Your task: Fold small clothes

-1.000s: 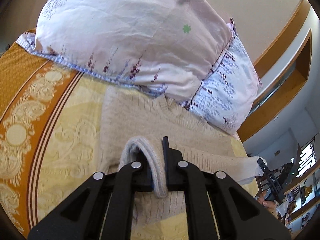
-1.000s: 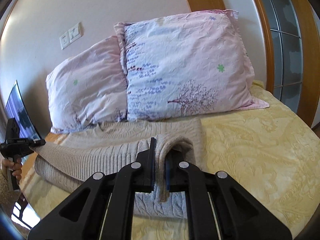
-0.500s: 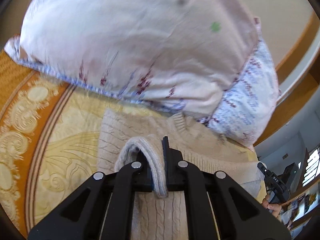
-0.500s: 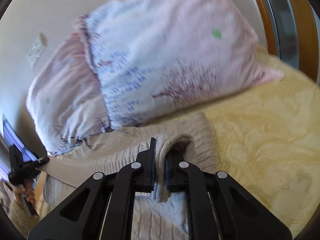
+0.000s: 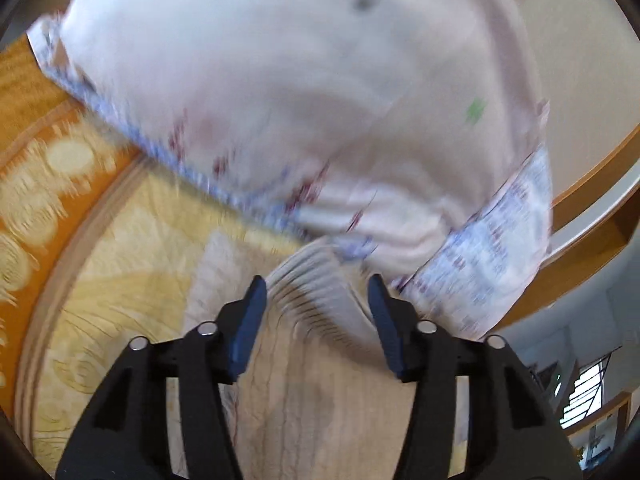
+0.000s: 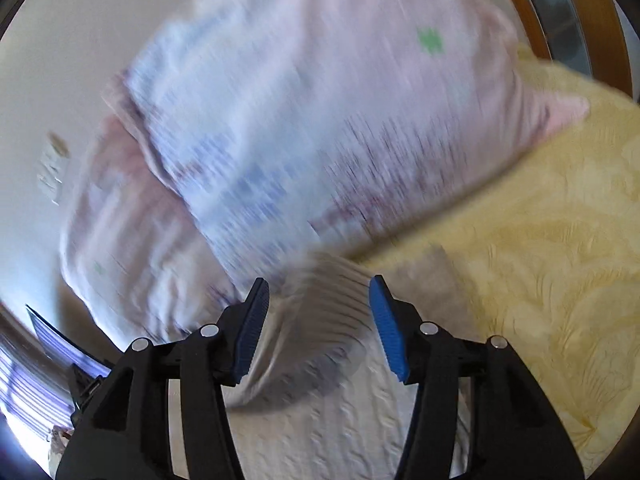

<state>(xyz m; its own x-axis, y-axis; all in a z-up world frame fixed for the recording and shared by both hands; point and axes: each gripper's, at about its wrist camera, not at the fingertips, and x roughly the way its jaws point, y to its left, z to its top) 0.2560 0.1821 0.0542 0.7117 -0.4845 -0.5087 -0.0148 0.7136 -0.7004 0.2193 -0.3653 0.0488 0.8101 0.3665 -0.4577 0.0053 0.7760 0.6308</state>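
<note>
A beige knitted sweater (image 5: 304,392) lies folded on the yellow bedspread (image 5: 132,288), just below the pillows. My left gripper (image 5: 316,300) is opening over it. The ribbed hem sits loose between its blue pads (image 5: 246,332), which no longer press on it. In the right wrist view the same sweater (image 6: 332,420) lies under my right gripper (image 6: 318,300), whose jaws are also opening. A ribbed fold (image 6: 320,312) falls between the blue pads (image 6: 390,336), free of both. Both views are motion-blurred.
Two pink and blue flowered pillows (image 5: 304,100) (image 6: 320,128) lean against the wall right behind the sweater. An orange patterned border (image 5: 36,168) runs along the bedspread at the left. A wooden window frame (image 6: 560,20) stands at the right.
Both grippers have let go of the ribbed hem and their jaws now stand apart. Both moved forward toward the pillows, carrying the hem up over the sweater, and rolled a little.
</note>
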